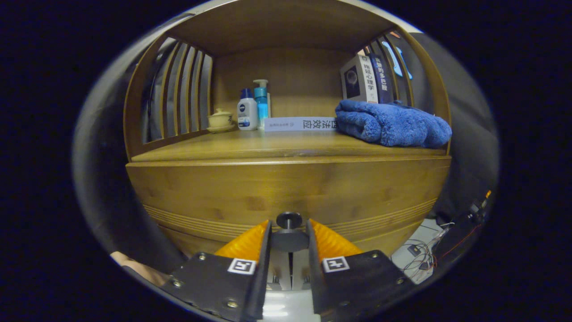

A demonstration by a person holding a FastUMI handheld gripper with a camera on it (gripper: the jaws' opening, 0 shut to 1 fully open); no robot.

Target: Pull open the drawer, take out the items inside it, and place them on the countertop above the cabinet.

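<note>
Between the fingertips of the gripper (289,223): the drawer (286,192) knob (289,220), flanked closely by both fingers, contact unclear; countertop (277,145) beyond.

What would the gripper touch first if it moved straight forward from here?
Most likely the drawer knob: it sits between the tips of the gripper, whose fingers look open around it. Right behind it is the drawer front.
</note>
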